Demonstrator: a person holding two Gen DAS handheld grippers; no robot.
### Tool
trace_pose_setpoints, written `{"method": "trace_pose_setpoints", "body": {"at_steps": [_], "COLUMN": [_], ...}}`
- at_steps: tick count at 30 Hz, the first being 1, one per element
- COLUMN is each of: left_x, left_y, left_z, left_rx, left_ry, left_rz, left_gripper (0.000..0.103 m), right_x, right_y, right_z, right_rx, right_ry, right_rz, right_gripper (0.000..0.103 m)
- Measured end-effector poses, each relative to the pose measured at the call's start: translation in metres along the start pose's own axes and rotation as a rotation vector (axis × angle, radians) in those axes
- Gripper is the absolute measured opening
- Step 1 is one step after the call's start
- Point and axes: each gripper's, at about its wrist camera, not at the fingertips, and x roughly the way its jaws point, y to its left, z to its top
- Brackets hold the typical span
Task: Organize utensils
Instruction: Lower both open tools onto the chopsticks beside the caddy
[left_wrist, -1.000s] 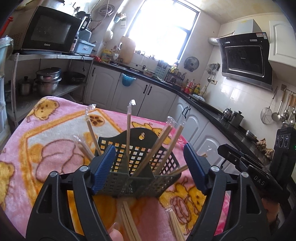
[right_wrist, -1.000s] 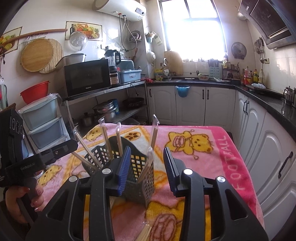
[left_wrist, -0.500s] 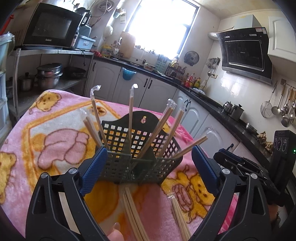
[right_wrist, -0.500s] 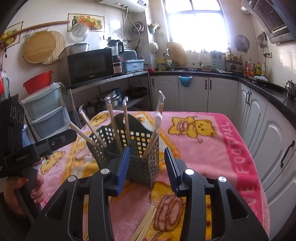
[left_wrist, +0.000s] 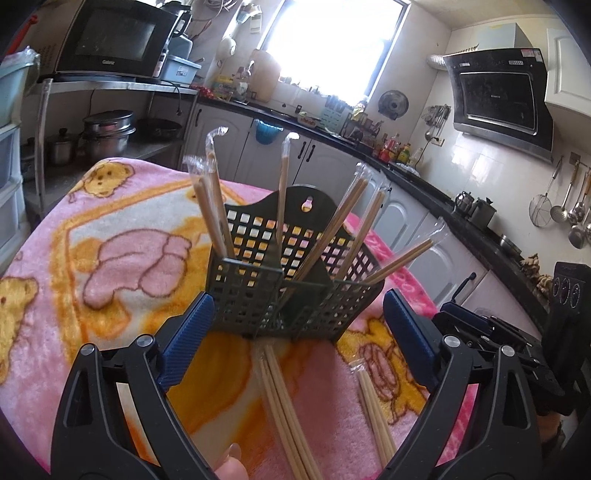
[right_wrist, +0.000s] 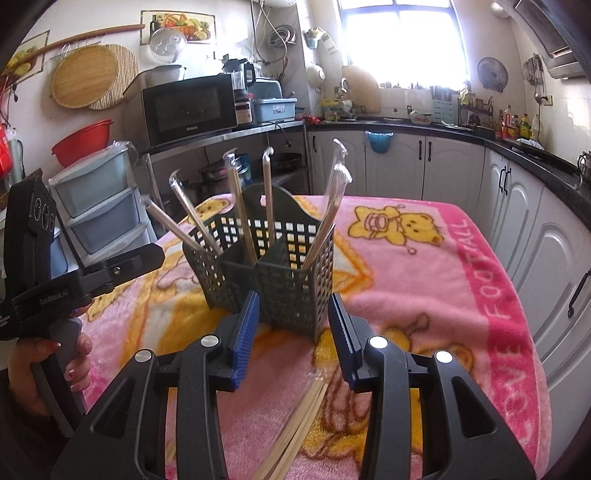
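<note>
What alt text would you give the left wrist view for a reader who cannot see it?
A dark perforated utensil basket holding six wrapped chopstick pairs stands on a pink bear-print blanket, framed by the open, empty left gripper. More chopsticks lie loose on the blanket before it, kitchen counters behind.

**Both tools held apart, nothing gripped**

The left tool (left_wrist: 295, 345) is held with its blue pads spread wide. The right tool (right_wrist: 294, 332) is parted more narrowly. A hand (right_wrist: 51, 363) is wrapped around the left tool's handle.
</note>
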Motion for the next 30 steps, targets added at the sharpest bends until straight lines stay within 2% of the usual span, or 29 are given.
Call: {"method": "trace_pose_setpoints", "body": {"at_steps": [10,15,26,30], "left_x": [0.006,0.01,0.032,0.042], "left_y": [0.007,0.013,0.036,0.04], "left_z": [-0.015,-0.022,-0.042,-0.048], "left_rx": [-0.002,0.006,-0.007,-0.02], "left_ry": [0.035,0.059,0.144,0.184], "left_rz": [0.031,0.073,0.137,0.129], "left_gripper": [0.086,0.086,0.085,0.078], "right_x": [0.01,0.017,0.031,0.037], "right_y": [0.008,0.01,0.012,0.012], "right_z": [-0.018,-0.026,-0.045,-0.048], "right_rx": [-0.009,-0.011,0.003,0.007], "right_ry": [0.06,0.09,0.157,0.176], "right_rz": [0.017,0.029,0.045,0.041], "right_gripper": [0.037,0.037,0.037,0.037]}}
